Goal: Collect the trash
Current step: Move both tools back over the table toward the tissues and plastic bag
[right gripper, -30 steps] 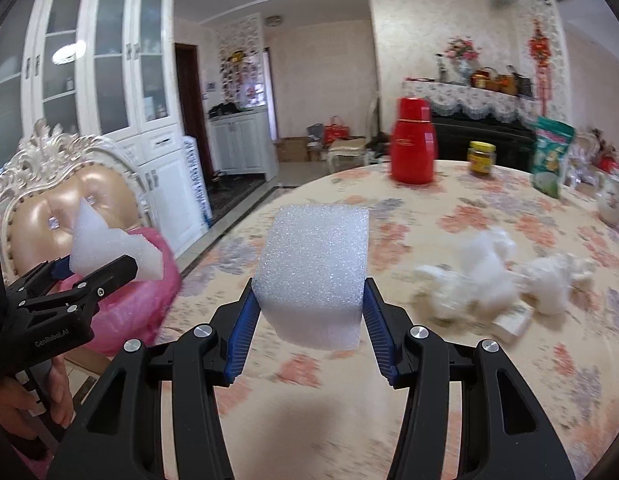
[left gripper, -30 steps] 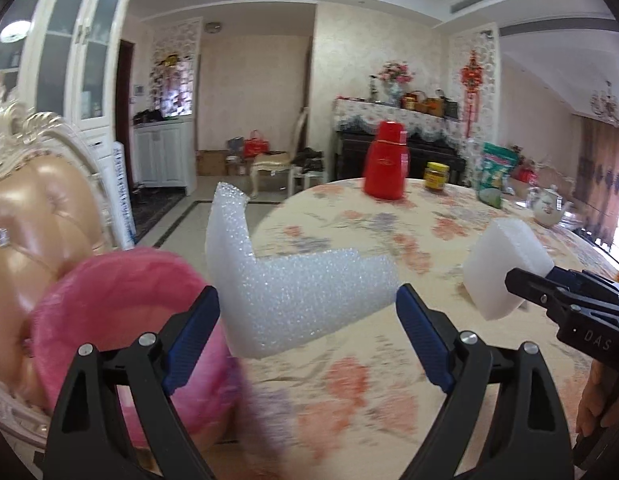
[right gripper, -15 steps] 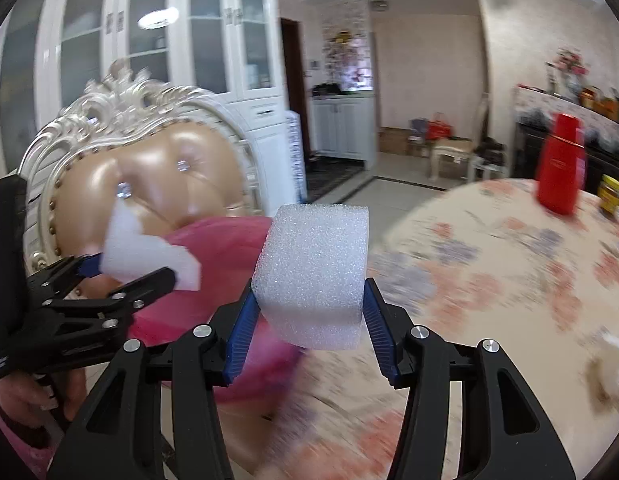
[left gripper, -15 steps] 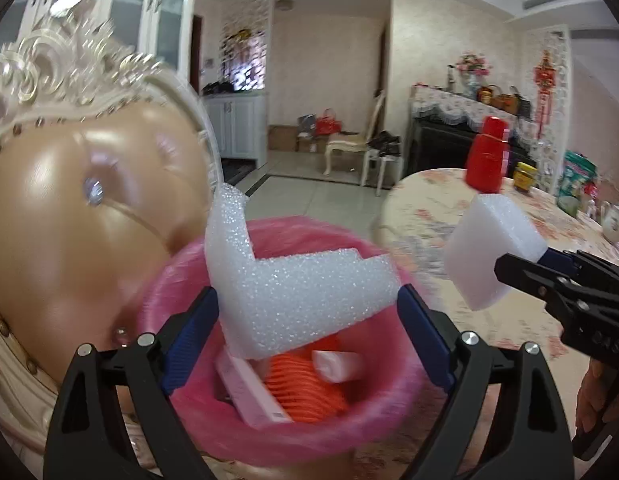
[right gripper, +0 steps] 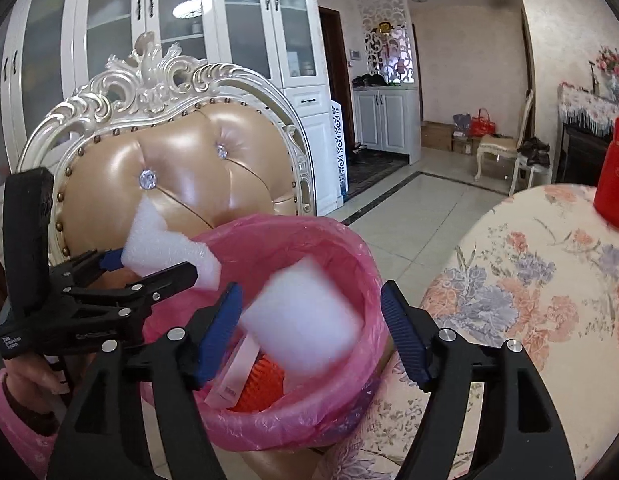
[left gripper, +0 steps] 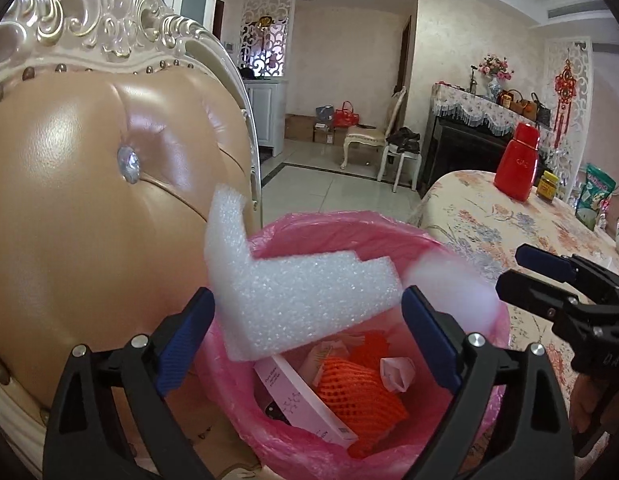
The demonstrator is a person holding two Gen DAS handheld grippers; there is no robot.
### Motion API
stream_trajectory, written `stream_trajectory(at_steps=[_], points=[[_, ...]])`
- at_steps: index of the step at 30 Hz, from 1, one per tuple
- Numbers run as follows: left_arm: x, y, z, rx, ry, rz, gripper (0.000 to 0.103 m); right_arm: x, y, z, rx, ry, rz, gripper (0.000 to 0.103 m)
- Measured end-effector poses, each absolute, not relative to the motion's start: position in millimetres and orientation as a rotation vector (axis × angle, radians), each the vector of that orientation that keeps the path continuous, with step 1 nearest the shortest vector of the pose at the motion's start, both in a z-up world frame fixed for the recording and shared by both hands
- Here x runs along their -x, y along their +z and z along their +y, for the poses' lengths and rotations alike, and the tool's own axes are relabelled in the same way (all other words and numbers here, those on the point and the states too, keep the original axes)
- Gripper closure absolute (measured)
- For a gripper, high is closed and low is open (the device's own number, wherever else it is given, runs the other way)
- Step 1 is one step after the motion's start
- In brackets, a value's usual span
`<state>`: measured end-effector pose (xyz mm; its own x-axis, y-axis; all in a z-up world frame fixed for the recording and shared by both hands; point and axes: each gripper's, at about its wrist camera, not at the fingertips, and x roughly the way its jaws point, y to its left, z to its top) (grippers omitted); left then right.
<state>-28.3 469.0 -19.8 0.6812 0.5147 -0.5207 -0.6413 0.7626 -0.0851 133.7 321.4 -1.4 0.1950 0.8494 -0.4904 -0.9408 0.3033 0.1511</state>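
**Foam over the bin**

Right gripper (right gripper: pixel 311 330) jaws opening, pads clear of the blurred foam block (right gripper: pixel 305 322) above the pink-lined bin (right gripper: pixel 349 256). Left gripper (left gripper: pixel 307 326) jaws opening, L-shaped foam (left gripper: pixel 293 292) between them over the bin; chair (left gripper: pixel 89 184) behind

Red flask (left gripper: pixel 516 162) on floral table (left gripper: pixel 481 216)

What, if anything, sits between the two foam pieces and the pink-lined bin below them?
Nothing visible. The L-shaped foam sits between the left gripper's opening jaws above the bin; the foam block blurs, dropping from the opening right gripper.
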Motion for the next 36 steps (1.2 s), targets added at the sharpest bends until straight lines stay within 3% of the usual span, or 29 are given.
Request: stream_trajectory(at_steps=[7, 19, 36], points=[[24.7, -19.0, 459.4, 0.261, 0.639, 0.478, 0.005, -145.1, 13.6, 283.4, 0.163, 1.193, 0.503, 0.035], [3.6, -6.8, 397.3, 0.191, 0.585, 0.462, 0.005, -171.9, 16.7, 190.6, 0.169, 0.991, 0.500, 0.034], [-180.4, 27.7, 175.4, 0.128, 0.090, 0.466, 0.005, -252.5, 2.5, -48.1, 0.077, 0.473, 0.550, 0.034]])
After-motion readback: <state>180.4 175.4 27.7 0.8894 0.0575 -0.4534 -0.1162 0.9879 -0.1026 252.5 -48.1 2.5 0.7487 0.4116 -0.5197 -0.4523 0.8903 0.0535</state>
